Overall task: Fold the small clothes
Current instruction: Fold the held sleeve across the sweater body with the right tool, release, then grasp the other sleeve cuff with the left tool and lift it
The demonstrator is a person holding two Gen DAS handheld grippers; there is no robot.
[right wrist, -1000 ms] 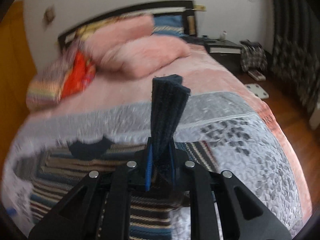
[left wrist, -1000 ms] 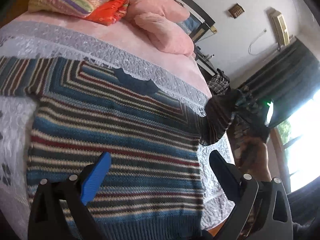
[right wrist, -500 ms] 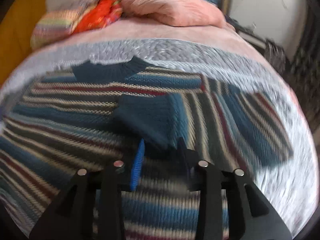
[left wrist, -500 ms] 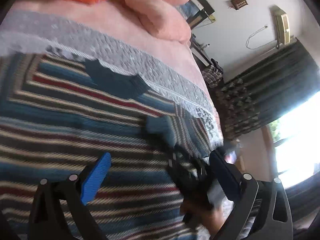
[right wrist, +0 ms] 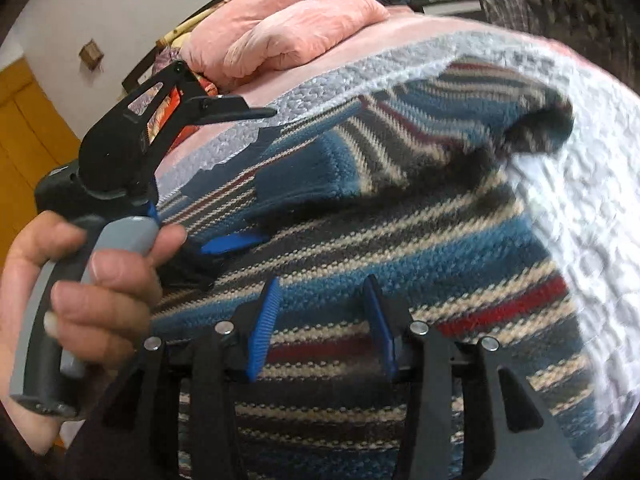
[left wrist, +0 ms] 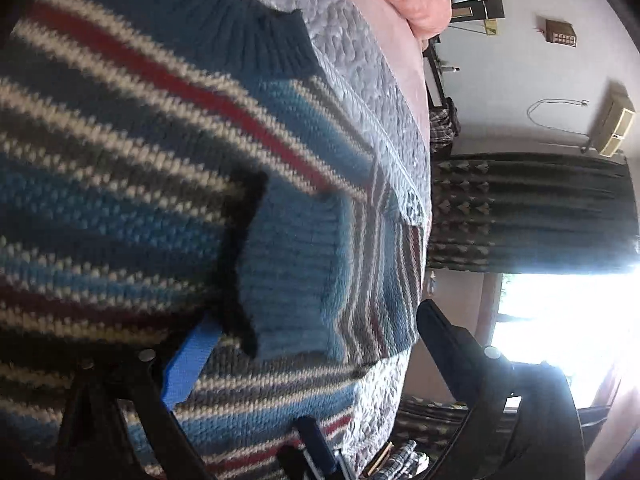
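In the left wrist view the left gripper (left wrist: 304,340) stands wide and holds nothing, its blue finger (left wrist: 188,364) low over the striped sweater (left wrist: 132,168) on the quilted bedspread (left wrist: 360,76); the sleeve is folded across the body, cuff (left wrist: 292,272) between the fingers, collar (left wrist: 240,32) ahead. In the right wrist view the right gripper (right wrist: 324,320) is parted and empty over the sweater (right wrist: 400,240), whose stripes run crosswise; the person's hand (right wrist: 84,292) holds the left gripper (right wrist: 252,176) to its left by the cuff.
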